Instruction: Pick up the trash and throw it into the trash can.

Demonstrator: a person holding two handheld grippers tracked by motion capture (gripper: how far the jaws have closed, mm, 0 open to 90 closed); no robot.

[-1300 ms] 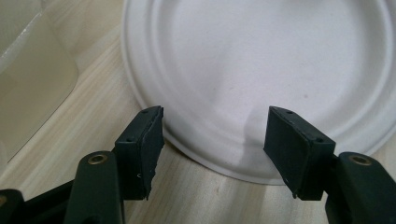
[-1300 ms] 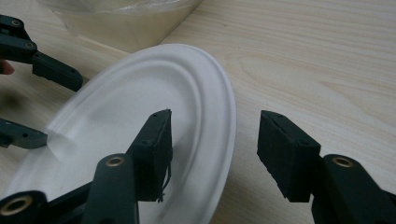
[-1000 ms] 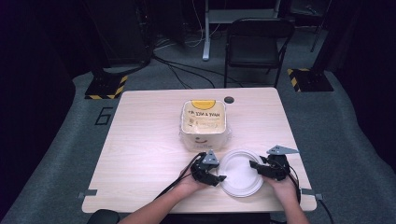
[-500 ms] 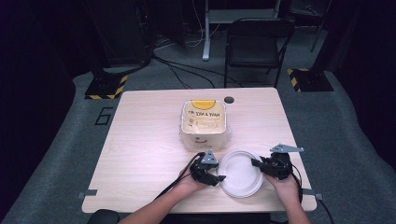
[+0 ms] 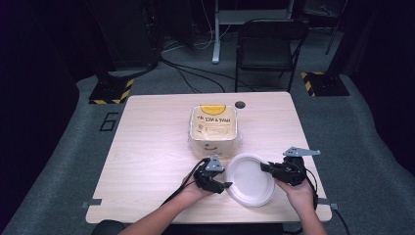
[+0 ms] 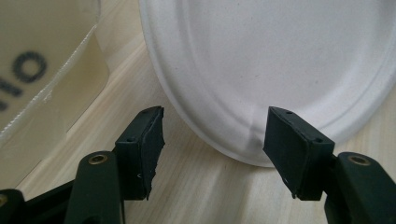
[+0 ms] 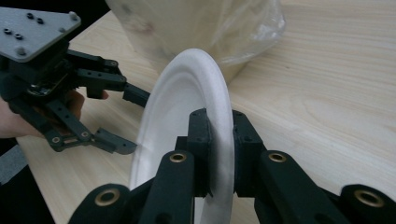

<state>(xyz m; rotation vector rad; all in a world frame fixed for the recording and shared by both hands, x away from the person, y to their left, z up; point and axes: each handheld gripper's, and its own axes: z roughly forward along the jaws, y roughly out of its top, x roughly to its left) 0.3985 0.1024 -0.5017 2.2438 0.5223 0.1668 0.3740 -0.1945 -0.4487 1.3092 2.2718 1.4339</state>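
We held the plate (image 5: 250, 178) by its right rim in the closed right gripper (image 5: 265, 168); the left gripper (image 5: 226, 185), open and empty, faced its left rim.

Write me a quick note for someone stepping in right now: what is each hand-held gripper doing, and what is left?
Right hand-held gripper: shut on the white paper plate's rim.
Left hand-held gripper: open, jaws apart at the plate's opposite edge, not gripping.
Plate sits at the table's near edge, in front of the bagged container.
Done: the right grip on the plate.
Left: probably closing the left one, then moving the plate.
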